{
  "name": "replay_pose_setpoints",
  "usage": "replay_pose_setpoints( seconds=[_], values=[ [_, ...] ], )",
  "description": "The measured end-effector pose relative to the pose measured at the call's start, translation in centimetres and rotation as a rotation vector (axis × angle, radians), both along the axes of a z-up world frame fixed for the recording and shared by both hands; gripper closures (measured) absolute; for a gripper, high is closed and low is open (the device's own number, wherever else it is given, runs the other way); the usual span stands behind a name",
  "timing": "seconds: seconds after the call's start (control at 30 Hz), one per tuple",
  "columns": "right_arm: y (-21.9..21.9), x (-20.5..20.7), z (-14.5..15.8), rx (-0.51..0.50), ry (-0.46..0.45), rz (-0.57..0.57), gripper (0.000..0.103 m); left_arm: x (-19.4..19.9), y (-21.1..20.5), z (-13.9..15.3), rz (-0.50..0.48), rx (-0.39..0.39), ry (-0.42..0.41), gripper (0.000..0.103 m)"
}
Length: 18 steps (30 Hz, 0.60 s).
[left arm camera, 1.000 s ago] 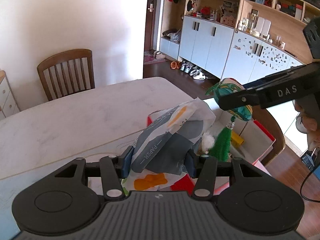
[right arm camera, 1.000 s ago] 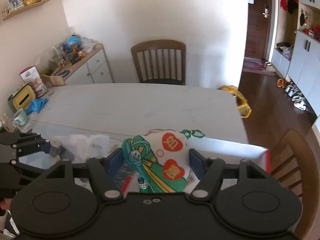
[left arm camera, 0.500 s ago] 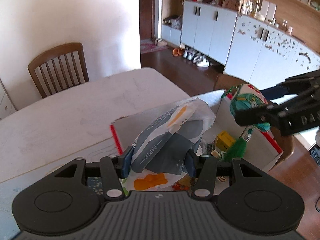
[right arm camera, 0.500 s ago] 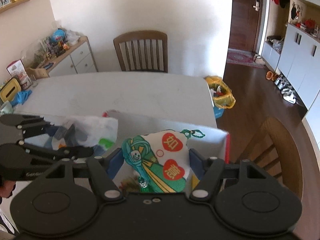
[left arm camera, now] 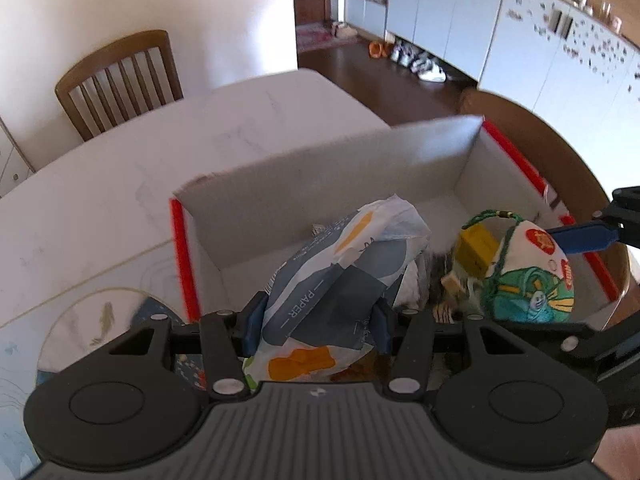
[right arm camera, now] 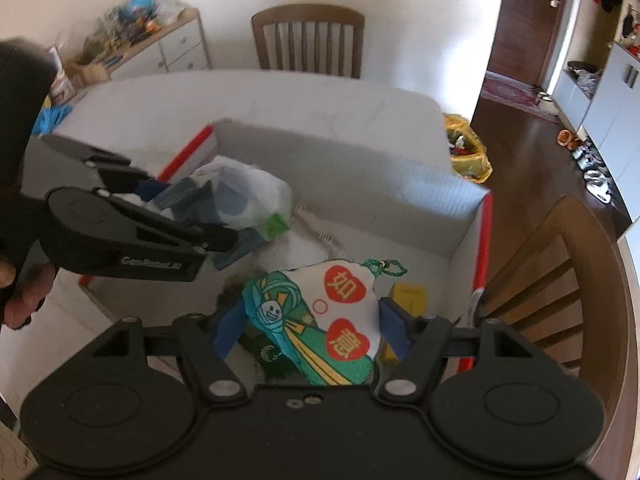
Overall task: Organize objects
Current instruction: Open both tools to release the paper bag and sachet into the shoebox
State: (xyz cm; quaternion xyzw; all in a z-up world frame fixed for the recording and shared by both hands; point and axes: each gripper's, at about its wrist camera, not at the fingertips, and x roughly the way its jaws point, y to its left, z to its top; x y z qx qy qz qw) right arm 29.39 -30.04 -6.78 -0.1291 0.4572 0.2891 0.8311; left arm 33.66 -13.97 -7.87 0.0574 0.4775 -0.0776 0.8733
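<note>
My left gripper [left arm camera: 316, 322] is shut on a crumpled tissue-paper pack [left arm camera: 340, 280], white, grey and orange, and holds it over the open white cardboard box [left arm camera: 320, 168] with red edges. My right gripper [right arm camera: 310, 326] is shut on a green and white embroidered sachet [right arm camera: 320, 320] with red hearts and a green loop, also over the box. The sachet [left arm camera: 528, 276] shows at the right in the left wrist view, the tissue pack [right arm camera: 240, 196] and left gripper [right arm camera: 188, 216] at the left in the right wrist view.
The box [right arm camera: 360, 160] stands on a white marble table [left arm camera: 100, 184] and holds a yellow block [left arm camera: 478, 244] and other small things. Wooden chairs stand at the far side [right arm camera: 308, 40] and at the right [right arm camera: 560, 280]. A round fish-print mat [left arm camera: 104, 320] lies left of the box.
Both grippers have come forward and down over the box with their loads, so the box's inside now fills both views. Neither grip has changed.
</note>
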Motion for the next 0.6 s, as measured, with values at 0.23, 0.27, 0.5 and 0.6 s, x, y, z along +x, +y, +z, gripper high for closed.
replay_pose_setpoints(
  seconds=[0.23,0.27,0.5,0.6],
  values=[
    [0.7,-0.8,-1.8,-0.033,-0.005,0.018,0.033,-0.4,-0.5,-1.6,-0.003,0.017,0.037,0.052],
    [0.8,-0.9,-1.9,-0.035,-0.005,0.017,0.033,-0.4,-0.6,-1.5,-0.003,0.017,0.042,0.052],
    [0.2,-0.4,-2.8,-0.044,0.001,-0.002,0.031,-0.7,-1.3,-1.9,-0.025,0.043,0.049,0.052],
    [-0.1,-0.4,-2.8,-0.033,0.005,-0.007,0.028,-0.6,-1.4,-1.9,-0.039,0.033,0.055,0.051]
  ],
)
